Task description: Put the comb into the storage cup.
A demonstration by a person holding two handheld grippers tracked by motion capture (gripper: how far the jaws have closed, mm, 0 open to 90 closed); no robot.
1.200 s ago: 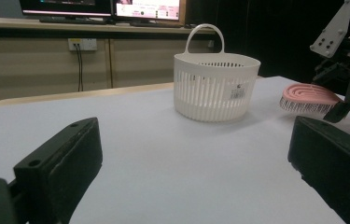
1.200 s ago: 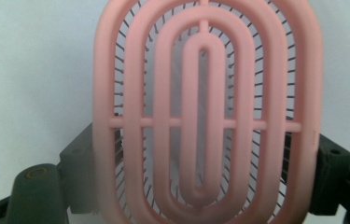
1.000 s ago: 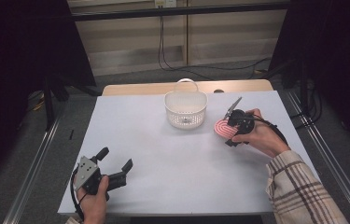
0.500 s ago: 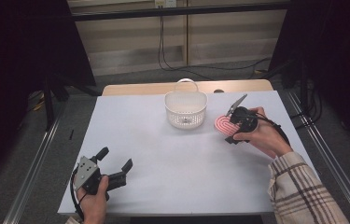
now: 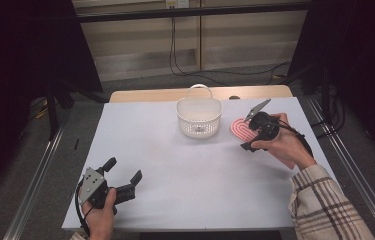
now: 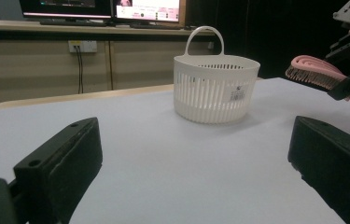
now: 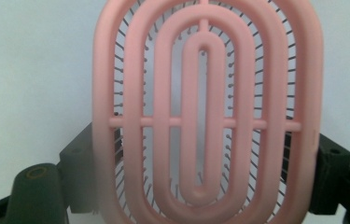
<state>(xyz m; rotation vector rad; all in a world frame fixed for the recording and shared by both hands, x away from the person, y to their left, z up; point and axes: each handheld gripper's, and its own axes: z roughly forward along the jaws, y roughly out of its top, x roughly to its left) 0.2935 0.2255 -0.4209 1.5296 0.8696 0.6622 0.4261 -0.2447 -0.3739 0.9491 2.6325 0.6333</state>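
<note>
A pink oval hairbrush [image 5: 239,128] hangs just above the white table [image 5: 195,175], right of a white slotted basket [image 5: 199,118]. My right gripper [image 5: 247,131] is shut on the hairbrush. In the right gripper view the hairbrush [image 7: 205,112] faces the camera back-first, bristles pointing away, with a black jaw pressed on each of its long sides. My left gripper [image 5: 123,171] rests open at the near left corner with nothing between its fingers. Over its jaws the left gripper view takes in the basket [image 6: 215,88] and the hairbrush [image 6: 310,70] at the far right.
The basket has an upright handle and looks empty from here. A wooden strip [image 5: 200,94] runs along the table's far edge. Metal rails [image 5: 40,185] flank both sides of the table. Cables hang down the back wall.
My right gripper has edged slightly toward the far side with the hairbrush still in it. The left gripper has kept still.
</note>
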